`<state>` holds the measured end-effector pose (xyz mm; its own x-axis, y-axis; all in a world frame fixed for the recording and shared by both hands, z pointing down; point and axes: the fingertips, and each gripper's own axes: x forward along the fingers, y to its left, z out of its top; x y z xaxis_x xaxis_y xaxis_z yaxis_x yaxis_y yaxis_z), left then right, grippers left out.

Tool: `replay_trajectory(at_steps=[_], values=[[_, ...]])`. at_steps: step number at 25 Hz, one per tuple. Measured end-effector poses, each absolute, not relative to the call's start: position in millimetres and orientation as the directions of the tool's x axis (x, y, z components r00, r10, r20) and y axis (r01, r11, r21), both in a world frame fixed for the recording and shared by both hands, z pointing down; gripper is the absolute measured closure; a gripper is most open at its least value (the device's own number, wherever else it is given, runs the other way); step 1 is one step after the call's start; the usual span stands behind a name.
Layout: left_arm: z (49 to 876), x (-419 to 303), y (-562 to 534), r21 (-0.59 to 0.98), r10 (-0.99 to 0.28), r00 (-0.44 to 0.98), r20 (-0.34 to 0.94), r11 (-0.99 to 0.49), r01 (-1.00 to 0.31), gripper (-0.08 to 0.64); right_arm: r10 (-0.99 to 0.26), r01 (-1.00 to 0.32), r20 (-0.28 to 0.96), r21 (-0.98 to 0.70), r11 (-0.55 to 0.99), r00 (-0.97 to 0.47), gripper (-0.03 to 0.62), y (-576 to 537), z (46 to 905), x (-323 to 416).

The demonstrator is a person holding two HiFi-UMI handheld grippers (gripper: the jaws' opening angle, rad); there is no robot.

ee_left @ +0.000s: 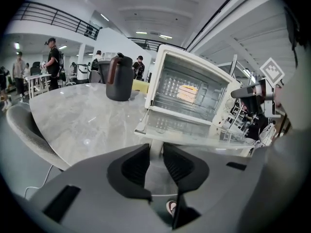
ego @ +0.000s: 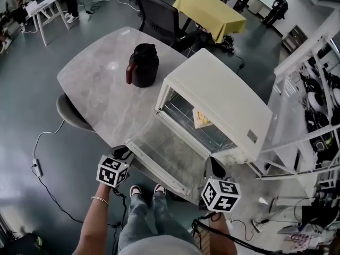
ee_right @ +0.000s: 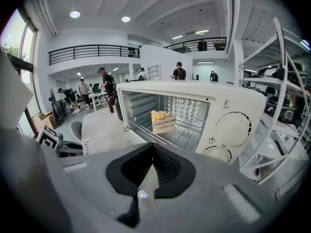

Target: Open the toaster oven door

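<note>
The white toaster oven (ego: 223, 97) stands on the marble table (ego: 101, 84), and its glass door (ego: 164, 153) lies folded down flat toward me. A yellow-topped piece of food (ego: 202, 118) rests on the rack inside. My left gripper (ego: 123, 153) is at the door's front left corner. In the left gripper view its jaws (ee_left: 156, 152) stand a little apart with a pale piece of the door handle (ee_left: 155, 148) clamped between them. My right gripper (ego: 214, 168) hangs by the door's front right corner, its jaws (ee_right: 153, 152) shut on nothing. The right gripper view shows the oven's knobs (ee_right: 234, 128).
A dark jug (ego: 142, 65) stands on the table behind the oven. A grey chair (ego: 71, 113) is tucked at the table's left edge. White shelving (ego: 313, 116) with cables and gear runs along the right. A black chair (ego: 159, 17) and a yellow-covered table (ego: 212, 12) are beyond.
</note>
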<state>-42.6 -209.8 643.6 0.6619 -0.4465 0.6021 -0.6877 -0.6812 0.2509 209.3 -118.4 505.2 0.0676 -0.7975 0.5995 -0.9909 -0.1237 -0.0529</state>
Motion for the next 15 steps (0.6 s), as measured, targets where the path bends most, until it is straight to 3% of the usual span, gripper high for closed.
replay_trajectory(at_steps=[5, 15], values=[[640.5, -39.6, -211.8, 0.252, -0.395, 0.674, 0.624, -0.715, -0.652, 0.469, -0.794, -0.991, 0.603, -0.05, -0.127, 0.071, 0.586, -119.9, 507.9, 212.1], [652.2, -41.3, -209.2, 0.24, -0.408, 0.684, 0.605, -0.725, -0.645, 0.469, -0.786, -0.992, 0.615, -0.046, -0.115, 0.063, 0.586, -125.0, 512.6, 209.2]])
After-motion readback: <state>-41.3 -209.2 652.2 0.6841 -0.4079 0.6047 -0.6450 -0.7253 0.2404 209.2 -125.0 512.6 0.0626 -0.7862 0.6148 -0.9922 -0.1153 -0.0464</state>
